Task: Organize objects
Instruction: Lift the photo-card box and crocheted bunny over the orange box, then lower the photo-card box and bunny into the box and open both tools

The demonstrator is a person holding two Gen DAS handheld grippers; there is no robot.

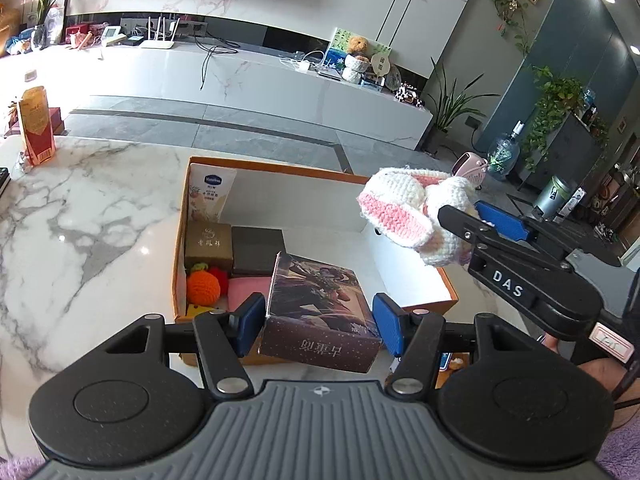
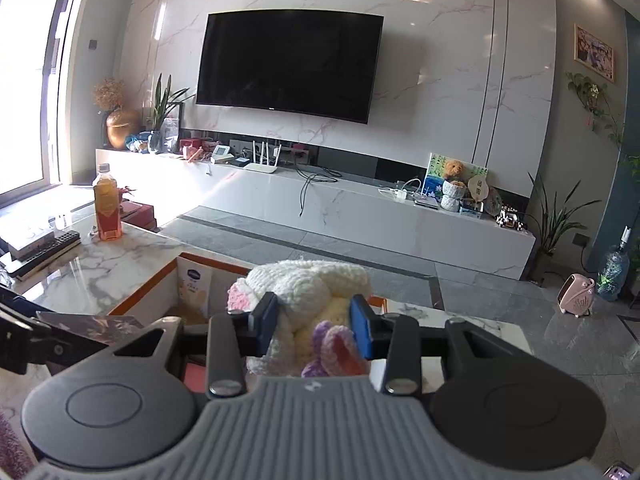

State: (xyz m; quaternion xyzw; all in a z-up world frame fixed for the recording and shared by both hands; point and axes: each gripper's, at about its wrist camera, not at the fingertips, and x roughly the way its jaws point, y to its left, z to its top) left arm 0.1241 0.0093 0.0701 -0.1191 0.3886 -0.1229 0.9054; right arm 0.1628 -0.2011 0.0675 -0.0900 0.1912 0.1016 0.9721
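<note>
L gripper (image 1: 318,320): clamps printed box (image 1: 320,312), lower centre | R gripper (image 2: 313,328): grasps crochet bunny (image 2: 308,300) above orange-edged tray (image 1: 316,170)

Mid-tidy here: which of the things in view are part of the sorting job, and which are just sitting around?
In the job:
- dark printed cardboard box, between the left gripper fingers
- white and pink crocheted bunny, clamped in the right gripper
- orange-rimmed open storage box

Lying about:
- amber drink bottle
- black remote control
</note>
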